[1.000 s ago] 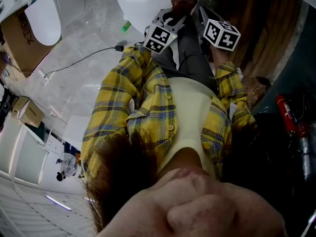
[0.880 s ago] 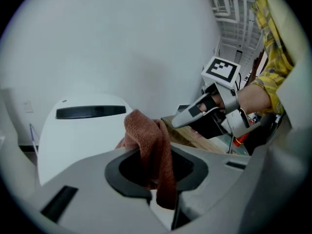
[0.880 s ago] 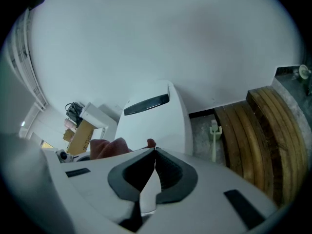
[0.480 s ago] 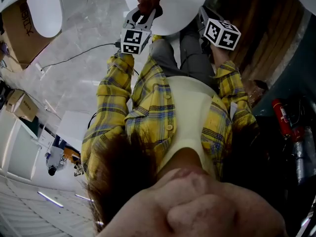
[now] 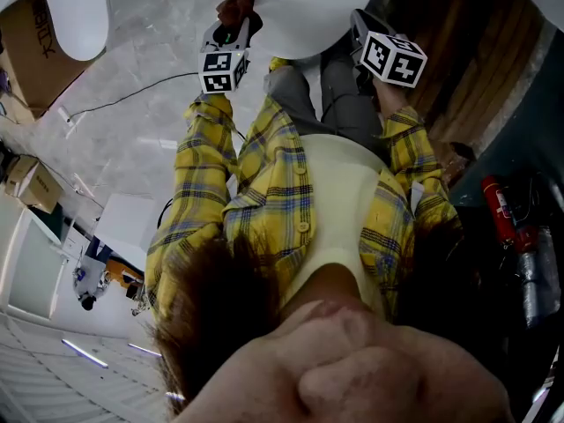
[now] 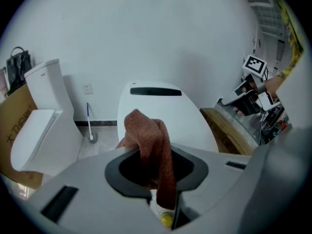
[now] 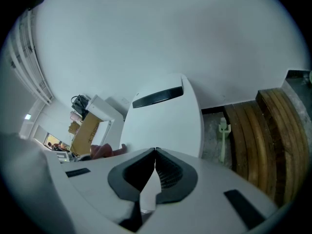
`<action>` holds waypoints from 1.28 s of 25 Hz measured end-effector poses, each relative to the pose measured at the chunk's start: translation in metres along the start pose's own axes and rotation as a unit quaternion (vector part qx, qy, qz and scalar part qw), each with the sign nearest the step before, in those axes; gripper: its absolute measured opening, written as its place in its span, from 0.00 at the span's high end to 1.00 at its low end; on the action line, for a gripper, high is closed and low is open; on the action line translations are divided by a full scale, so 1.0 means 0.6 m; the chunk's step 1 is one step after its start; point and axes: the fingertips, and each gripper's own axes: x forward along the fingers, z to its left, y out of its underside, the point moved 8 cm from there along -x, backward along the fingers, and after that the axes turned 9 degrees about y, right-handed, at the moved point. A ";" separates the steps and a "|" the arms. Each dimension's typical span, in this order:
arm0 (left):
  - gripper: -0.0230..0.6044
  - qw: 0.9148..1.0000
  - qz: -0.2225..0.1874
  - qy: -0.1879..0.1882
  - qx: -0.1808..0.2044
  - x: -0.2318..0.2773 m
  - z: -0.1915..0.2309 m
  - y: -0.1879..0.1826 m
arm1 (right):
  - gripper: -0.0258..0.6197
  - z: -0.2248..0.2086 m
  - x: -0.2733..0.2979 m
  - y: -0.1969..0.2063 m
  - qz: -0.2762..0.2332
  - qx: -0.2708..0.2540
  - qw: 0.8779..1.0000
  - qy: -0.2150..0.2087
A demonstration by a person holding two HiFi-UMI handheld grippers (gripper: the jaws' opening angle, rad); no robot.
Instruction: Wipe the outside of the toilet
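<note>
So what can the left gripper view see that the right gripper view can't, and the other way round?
Only the left gripper view shows the blue-handled brush by the wall, the right tool, and the left tool clamped on the reddish cloth. Only the right gripper view shows the pale green brush on the floor and the right tool's jaws shut on nothing. Both show the white toilet and the wooden planks.

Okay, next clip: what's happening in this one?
A person in a yellow plaid shirt faces a white toilet with a gripper in each hand. The left gripper is shut on a reddish-brown cloth, held close to the toilet's left side. The right gripper is shut and empty, near its right side.
</note>
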 end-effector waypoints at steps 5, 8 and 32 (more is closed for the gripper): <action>0.81 0.998 0.048 0.032 -0.002 0.039 -0.013 0.043 | 0.92 -0.003 0.008 0.006 0.001 0.005 1.000 0.003; 0.81 0.997 0.058 0.054 0.001 0.058 -0.032 0.046 | 0.92 -0.009 0.008 0.005 0.000 0.008 1.000 0.008; 0.81 0.966 0.104 0.221 0.086 0.149 -0.193 0.028 | 0.92 -0.040 -0.003 0.011 -0.007 0.039 0.999 0.023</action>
